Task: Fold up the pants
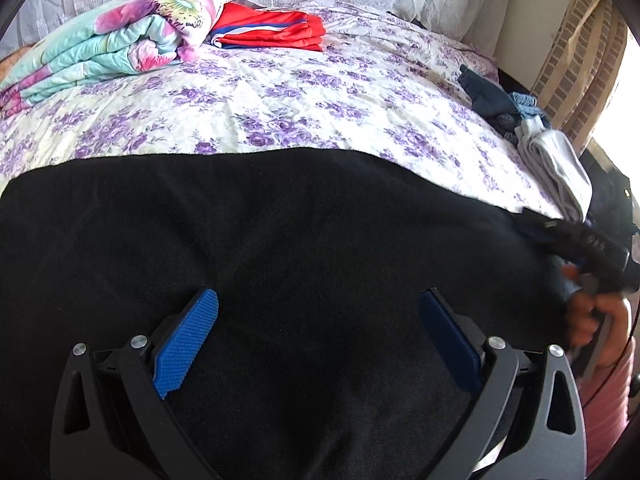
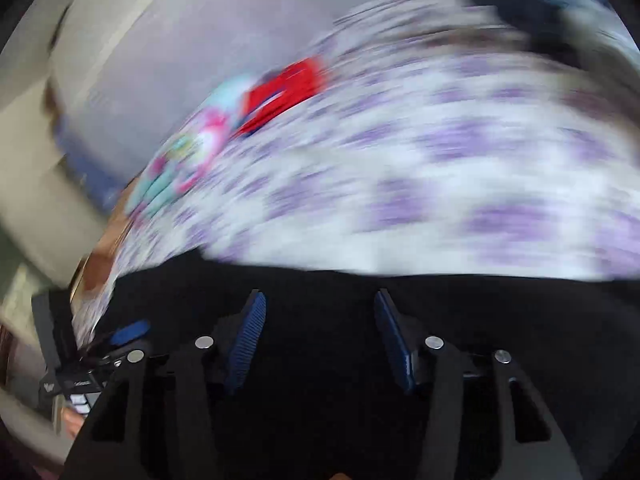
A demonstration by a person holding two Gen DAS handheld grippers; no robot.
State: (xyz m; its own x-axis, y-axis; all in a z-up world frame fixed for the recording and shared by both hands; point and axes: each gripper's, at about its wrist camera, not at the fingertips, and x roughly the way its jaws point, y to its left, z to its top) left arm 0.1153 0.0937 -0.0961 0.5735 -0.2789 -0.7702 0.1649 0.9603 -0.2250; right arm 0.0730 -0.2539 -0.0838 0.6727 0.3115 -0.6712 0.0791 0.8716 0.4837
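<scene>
Black pants (image 1: 280, 248) lie spread flat across the near part of the bed (image 1: 320, 112), dark cloth filling the lower half of both views, far edge running straight left to right. Soft, limp, matte knit by the look of it: light, no stiffness, will sag and drag when you lift it, and likely bunch if pinched mid-panel. Take it at an edge or corner, not the flat middle, and lift both ends together so the fold lands square.

Your left tool (image 1: 318, 320) hovers over the cloth with jaws spread wide, nothing between the blue pads. Your right tool (image 2: 320, 320) is also parted and empty over the pants; that view is heavily motion-blurred, so contact with the cloth can't be judged.

Your right hand (image 1: 596, 320) shows at the right edge of the left view. Far left on the bed: a folded flowered quilt (image 1: 112, 36) with a folded red garment (image 1: 272, 30) just beside it. Far right: a pile of dark, blue and white clothes (image 1: 532, 132).
</scene>
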